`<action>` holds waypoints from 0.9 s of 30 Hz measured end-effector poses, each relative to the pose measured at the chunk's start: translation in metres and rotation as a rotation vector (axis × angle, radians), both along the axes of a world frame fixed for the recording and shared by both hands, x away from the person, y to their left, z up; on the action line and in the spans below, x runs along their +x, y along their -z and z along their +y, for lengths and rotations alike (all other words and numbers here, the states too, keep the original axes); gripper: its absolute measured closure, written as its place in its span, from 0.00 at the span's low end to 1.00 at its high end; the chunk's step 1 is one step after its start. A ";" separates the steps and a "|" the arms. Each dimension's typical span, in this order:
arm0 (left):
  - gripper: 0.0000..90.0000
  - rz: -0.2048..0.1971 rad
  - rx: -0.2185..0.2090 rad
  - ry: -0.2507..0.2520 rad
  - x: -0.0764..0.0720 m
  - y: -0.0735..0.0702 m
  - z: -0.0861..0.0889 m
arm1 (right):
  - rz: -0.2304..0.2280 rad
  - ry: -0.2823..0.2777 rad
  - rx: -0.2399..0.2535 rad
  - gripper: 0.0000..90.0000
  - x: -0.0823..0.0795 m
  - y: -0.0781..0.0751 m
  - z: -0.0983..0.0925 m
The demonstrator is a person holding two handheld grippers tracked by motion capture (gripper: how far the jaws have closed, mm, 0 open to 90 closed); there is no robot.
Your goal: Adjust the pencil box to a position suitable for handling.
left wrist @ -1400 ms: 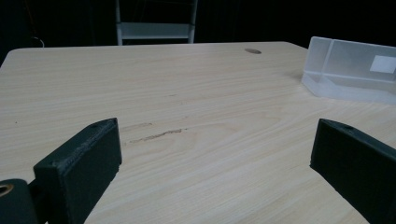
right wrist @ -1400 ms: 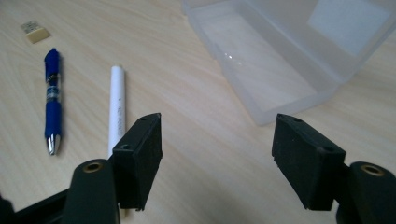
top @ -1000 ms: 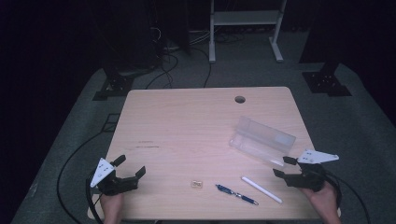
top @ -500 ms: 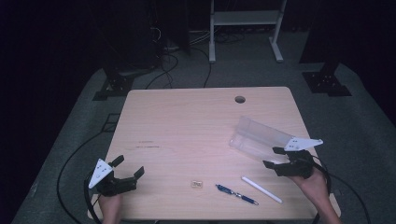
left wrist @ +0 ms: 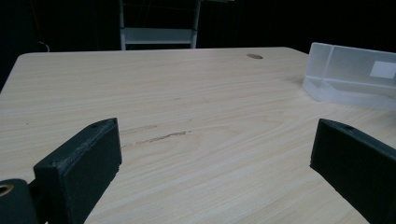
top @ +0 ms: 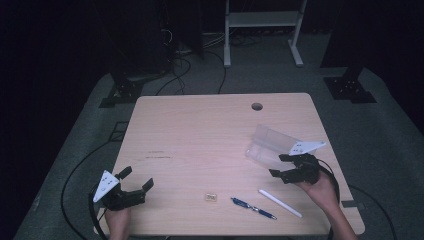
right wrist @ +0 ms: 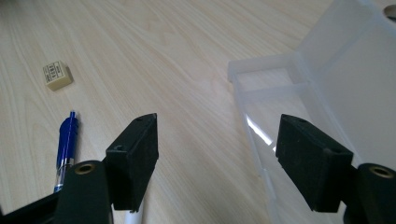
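High view: right gripper (top: 284,165) hovers, fingers spread, beside the clear case (top: 267,143) at the desk's (top: 200,135) right; pen (top: 253,208) unpacked. Left gripper view: fingers spread, idle. Right gripper view: case open, empty; packing hasn't begun.

A dim lab or recording studio: a lone wooden desk (top: 200,145) on grey carpet (top: 380,130), cables (top: 180,65) and black stands (top: 350,85) at the far side.

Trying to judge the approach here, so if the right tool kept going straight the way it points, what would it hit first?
Probably the clear box: the right tool is open, and the box's near edge lies just ahead, toward one jaw. The line may pass over bare table first; depth is unclear.
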State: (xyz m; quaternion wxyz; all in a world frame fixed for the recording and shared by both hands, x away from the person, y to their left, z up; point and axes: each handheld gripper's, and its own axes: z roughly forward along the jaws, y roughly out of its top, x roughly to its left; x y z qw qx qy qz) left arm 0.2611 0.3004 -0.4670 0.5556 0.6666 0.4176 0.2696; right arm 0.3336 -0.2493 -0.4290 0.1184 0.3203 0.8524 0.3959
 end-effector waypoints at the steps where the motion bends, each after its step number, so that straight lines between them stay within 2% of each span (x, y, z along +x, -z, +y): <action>1: 0.01 0.000 0.000 0.000 0.000 0.000 0.000 | 0.000 0.000 0.000 0.33 0.000 0.000 0.000; 4: 0.01 -0.005 0.005 0.015 0.001 0.000 -0.003 | 0.011 -0.012 -0.035 0.35 0.010 0.005 0.010; 6: 0.01 -0.003 0.007 0.018 0.001 0.000 -0.004 | 0.015 -0.011 -0.038 0.36 0.012 0.007 0.012; 7: 0.01 0.000 0.006 0.020 0.001 0.000 -0.004 | 0.013 -0.007 -0.052 0.36 0.015 0.008 0.014; 8: 0.01 0.003 0.003 0.019 0.002 0.000 -0.003 | 0.022 -0.009 -0.088 0.36 0.022 0.013 0.019; 11: 0.01 0.002 0.002 0.015 0.001 0.000 -0.003 | 0.033 0.004 -0.112 0.39 0.027 0.016 0.021; 17: 0.01 0.001 -0.003 0.015 0.001 0.000 -0.002 | 0.063 0.045 -0.138 0.47 0.037 0.019 0.014; 23: 0.01 0.006 -0.004 0.025 0.002 0.001 -0.004 | 0.090 0.051 -0.157 0.54 0.043 0.024 0.009; 24: 0.01 0.005 -0.008 0.024 0.002 0.001 -0.004 | 0.093 0.040 -0.175 0.56 0.045 0.027 0.010; 27: 0.01 0.004 -0.013 0.022 0.002 0.002 -0.003 | 0.107 0.040 -0.187 0.59 0.046 0.029 0.011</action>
